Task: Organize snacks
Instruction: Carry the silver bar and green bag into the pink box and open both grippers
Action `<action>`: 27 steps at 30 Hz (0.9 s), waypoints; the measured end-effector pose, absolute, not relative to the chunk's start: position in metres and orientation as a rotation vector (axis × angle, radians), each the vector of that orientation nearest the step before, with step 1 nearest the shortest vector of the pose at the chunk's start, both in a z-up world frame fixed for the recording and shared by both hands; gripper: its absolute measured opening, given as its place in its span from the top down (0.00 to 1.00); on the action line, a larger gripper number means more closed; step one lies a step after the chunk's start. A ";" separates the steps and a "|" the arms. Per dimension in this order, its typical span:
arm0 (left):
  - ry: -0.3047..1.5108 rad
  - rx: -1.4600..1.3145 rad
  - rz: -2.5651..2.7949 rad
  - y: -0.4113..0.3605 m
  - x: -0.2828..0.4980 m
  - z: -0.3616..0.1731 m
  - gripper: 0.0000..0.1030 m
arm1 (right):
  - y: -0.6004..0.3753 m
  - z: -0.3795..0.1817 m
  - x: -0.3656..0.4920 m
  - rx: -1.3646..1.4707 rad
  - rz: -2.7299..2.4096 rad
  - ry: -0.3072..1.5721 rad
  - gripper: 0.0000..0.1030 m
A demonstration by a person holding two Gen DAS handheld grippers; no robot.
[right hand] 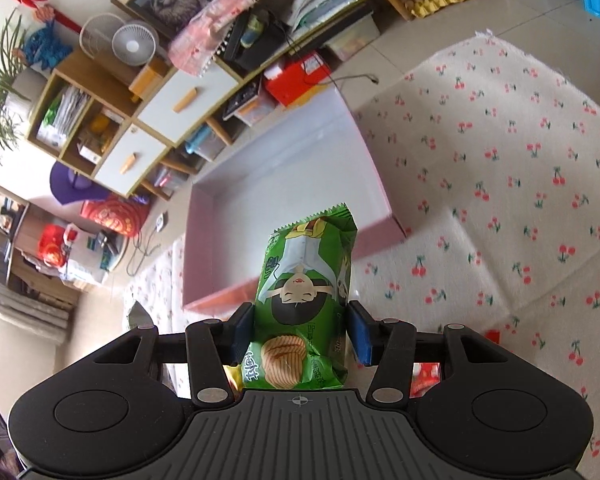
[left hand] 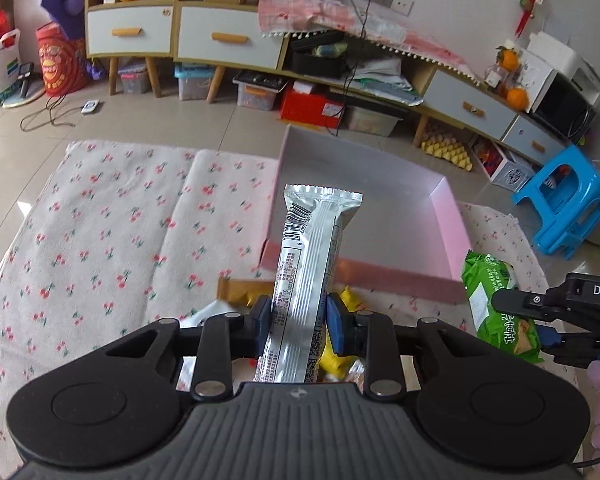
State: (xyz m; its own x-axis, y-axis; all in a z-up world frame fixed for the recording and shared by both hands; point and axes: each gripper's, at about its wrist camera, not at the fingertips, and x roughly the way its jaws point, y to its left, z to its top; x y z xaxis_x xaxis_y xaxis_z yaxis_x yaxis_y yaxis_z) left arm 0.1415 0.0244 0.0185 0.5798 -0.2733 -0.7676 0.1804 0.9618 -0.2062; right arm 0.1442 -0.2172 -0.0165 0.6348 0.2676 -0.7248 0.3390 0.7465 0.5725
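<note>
My left gripper (left hand: 299,322) is shut on a long silver snack bar (left hand: 312,264) and holds it above the cloth, just short of the near wall of the pink box (left hand: 444,216). My right gripper (right hand: 300,334) is shut on a green cracker pack (right hand: 306,284), also near the box's near wall (right hand: 374,184). In the left wrist view the right gripper (left hand: 540,320) and its green pack (left hand: 496,300) show at the right edge. The box holds nothing that I can see. Yellow and orange snack packs (left hand: 340,356) lie under the left gripper, mostly hidden.
A white cloth with cherry print (left hand: 112,240) covers the surface under the box. Beyond it are a tiled floor, a low cabinet with drawers (left hand: 228,36), storage bins, and a blue plastic stool (left hand: 564,204). A red packet (right hand: 426,376) peeks out under the right gripper.
</note>
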 end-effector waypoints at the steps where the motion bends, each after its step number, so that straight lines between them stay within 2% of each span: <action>1: 0.907 -0.098 -0.266 0.020 0.147 0.020 0.74 | -0.219 -0.015 0.147 0.760 -0.047 0.900 0.53; 15: 0.886 -0.126 -0.263 -0.019 0.231 -0.004 0.74 | -0.248 -0.039 0.216 0.843 0.010 0.787 0.53; 27: 0.850 -0.041 -0.225 -0.026 0.243 -0.020 0.76 | -0.248 -0.071 0.247 0.773 0.054 0.780 0.52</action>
State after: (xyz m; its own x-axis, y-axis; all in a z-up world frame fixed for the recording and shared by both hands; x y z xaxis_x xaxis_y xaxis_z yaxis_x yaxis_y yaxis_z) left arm 0.2429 -0.0260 -0.0204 0.6380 -0.2134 -0.7399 0.1809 0.9755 -0.1253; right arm 0.2468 -0.2480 -0.0714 0.7238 0.3162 -0.6134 0.2289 0.7286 0.6456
